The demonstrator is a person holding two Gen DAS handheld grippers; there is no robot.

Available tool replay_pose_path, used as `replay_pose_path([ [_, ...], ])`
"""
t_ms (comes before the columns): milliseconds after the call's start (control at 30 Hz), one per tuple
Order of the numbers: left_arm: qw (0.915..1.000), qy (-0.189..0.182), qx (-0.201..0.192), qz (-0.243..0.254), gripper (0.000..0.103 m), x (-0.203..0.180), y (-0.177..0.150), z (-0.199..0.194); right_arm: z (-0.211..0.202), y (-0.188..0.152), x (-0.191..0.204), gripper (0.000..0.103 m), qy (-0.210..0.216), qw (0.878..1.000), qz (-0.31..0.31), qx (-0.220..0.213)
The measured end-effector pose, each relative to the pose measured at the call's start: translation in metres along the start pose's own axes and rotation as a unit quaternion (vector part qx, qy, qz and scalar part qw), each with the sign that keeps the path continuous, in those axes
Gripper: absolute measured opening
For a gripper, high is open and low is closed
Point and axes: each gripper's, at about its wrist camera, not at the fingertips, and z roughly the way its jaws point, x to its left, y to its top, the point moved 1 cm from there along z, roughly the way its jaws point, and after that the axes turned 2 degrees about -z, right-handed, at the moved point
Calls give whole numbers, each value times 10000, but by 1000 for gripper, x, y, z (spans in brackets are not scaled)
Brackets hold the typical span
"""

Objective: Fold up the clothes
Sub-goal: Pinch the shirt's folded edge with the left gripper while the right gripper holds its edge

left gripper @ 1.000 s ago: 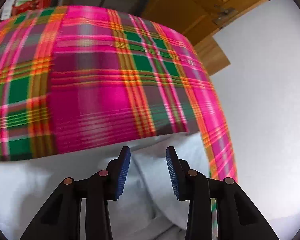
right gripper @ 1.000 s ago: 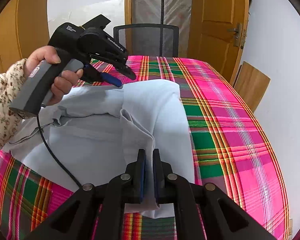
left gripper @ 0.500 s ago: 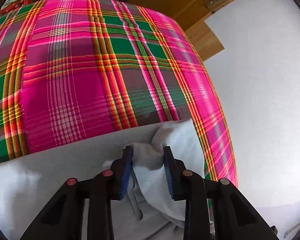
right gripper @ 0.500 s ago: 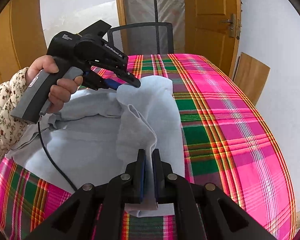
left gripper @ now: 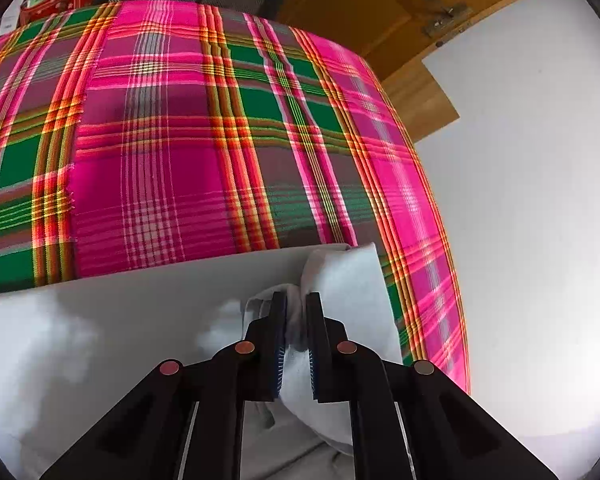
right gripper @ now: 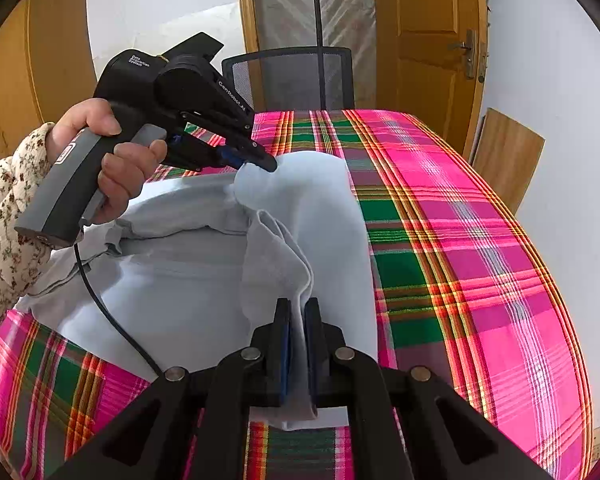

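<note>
- I count two grippers, one garment, one tablecloth, one chair, one door and one hand.
- The garment [right gripper: 204, 280] is pale grey-blue, soft and rumpled; it lies on the plaid tablecloth [right gripper: 460, 240], toward my near left part of the table, with one fold raised along its right side.
- My right gripper [right gripper: 296, 320] is clamped on a ridge of that raised fold at the garment's near edge; cloth fills the narrow gap between its blue-padded fingers.
- My left gripper [right gripper: 260, 160] pinches the far corner of the same fold, bunched at its tip; the hand [right gripper: 112, 160] around its grey handle wears a flowered sleeve [right gripper: 8, 232], and a black cable [right gripper: 108, 312] trails across the cloth.
- The left wrist view shows that grip close up: the left gripper [left gripper: 296, 320] nearly closed on a wad of garment [left gripper: 340, 280], with plaid tablecloth [left gripper: 180, 140] beyond.
- Only the right wrist view shows the whole garment, the mesh chair [right gripper: 292, 76] and the wooden door [right gripper: 432, 40].
</note>
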Motion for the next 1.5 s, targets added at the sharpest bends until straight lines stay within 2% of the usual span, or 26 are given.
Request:
replay_pose_path([
  [500,9997,-135,-194,-44,10,-13,5,-13,-10,4,-3,7,-156,9998,41,-153],
  [600,9997,-89,-197,90,10,-21,3,-15,-12,5,-4,7,-191,9997,53,-168],
  [733,9998,-39,-178,-113,10,-15,6,-13,-12,4,-1,7,-184,9997,36,-152],
  [833,9994,162,-59,-302,11,-3,5,-4,-11,3,1,7,-138,9998,4,-120],
  [900,9989,270,-7,-375,21,5,5,-1,-10,3,2,7,-113,9999,-13,-104],
  [967,9986,351,17,-392,39,12,4,-1,-9,3,3,7,-95,9999,-42,-86],
  [1033,9985,348,68,-429,41,17,1,-2,-8,3,4,7,-64,9999,-48,-79],
  [1100,9984,259,147,-485,50,18,-2,-2,-7,3,5,7,-44,10000,-38,-67],
  [1167,9981,169,226,-541,54,20,-5,-3,-6,3,6,7,-30,10000,-26,-69],
  [1267,9976,108,348,-588,56,21,-10,-4,-7,2,5,7,-14,10000,-12,-81],
  [1333,9957,-32,442,-811,56,22,-13,-4,-7,2,4,7,-6,10000,-7,-98],
  [1500,9958,-34,488,-772,54,16,-15,2,-6,1,1,7,36,10000,4,-80],
])
